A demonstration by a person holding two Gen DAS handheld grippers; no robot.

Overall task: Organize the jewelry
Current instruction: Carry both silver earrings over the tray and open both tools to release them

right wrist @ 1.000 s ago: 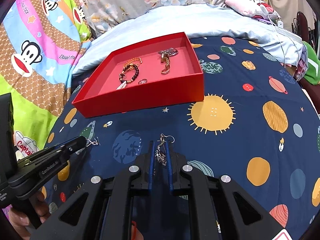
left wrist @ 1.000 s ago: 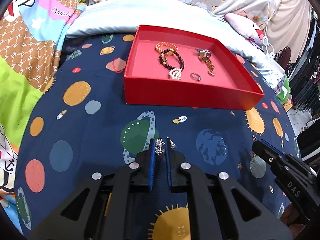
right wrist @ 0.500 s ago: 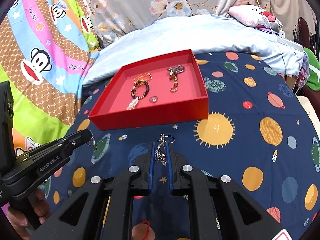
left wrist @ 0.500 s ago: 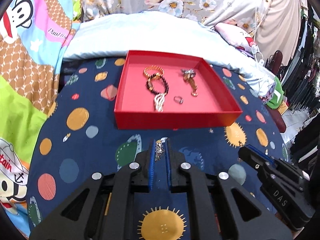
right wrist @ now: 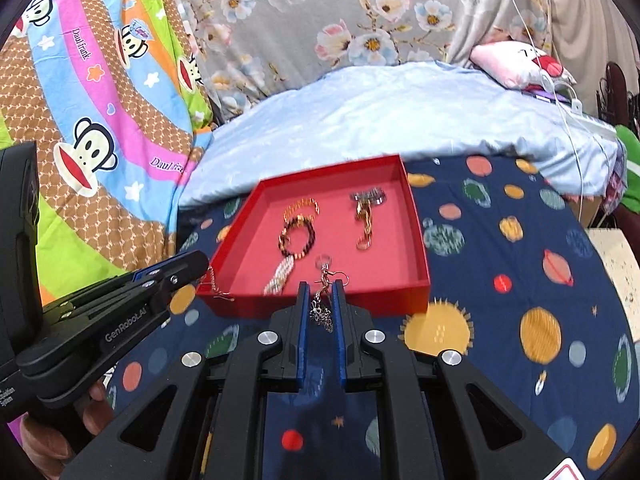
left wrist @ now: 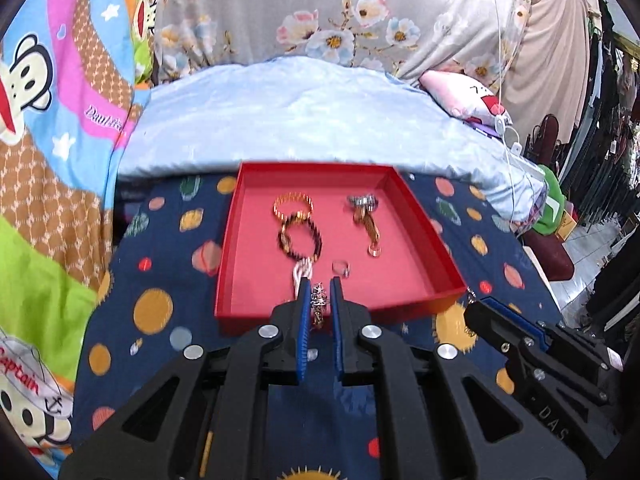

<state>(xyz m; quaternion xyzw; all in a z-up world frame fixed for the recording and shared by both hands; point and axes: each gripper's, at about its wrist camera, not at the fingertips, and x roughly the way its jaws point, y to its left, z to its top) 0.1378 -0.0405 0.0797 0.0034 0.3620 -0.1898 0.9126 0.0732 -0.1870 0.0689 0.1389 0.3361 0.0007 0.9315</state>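
- Silver filigree earring [left wrist: 319, 304] pinched between blue pads of left gripper [left wrist: 319, 300], jaws closed on it; piece dangles just over near wall of red tray [left wrist: 424, 220].
- Right gripper [right wrist: 320, 300] likewise clamped on a second earring [right wrist: 322, 312], its hook sticking up past the fingertips, also right at the tray's near wall [right wrist: 416, 236].
- Just ahead of both claws, inside tray: small ring [left wrist: 341, 267], silver tassel [right wrist: 280, 276] hanging off dark bead bracelet [left wrist: 300, 236].
- Further ahead: orange bead bracelet [left wrist: 293, 204] touching the dark one; gold chain piece [left wrist: 366, 220] with silver cluster at its far end, off to the right.
- Outside tray: planet-print navy cloth [right wrist: 520, 280], pale blue bedding beyond.
- Progress guess: most pieces already in the tray, the two earrings are the last visible loose items; left to do is carry both over the wall and release. No other jewelry seen on the cloth.
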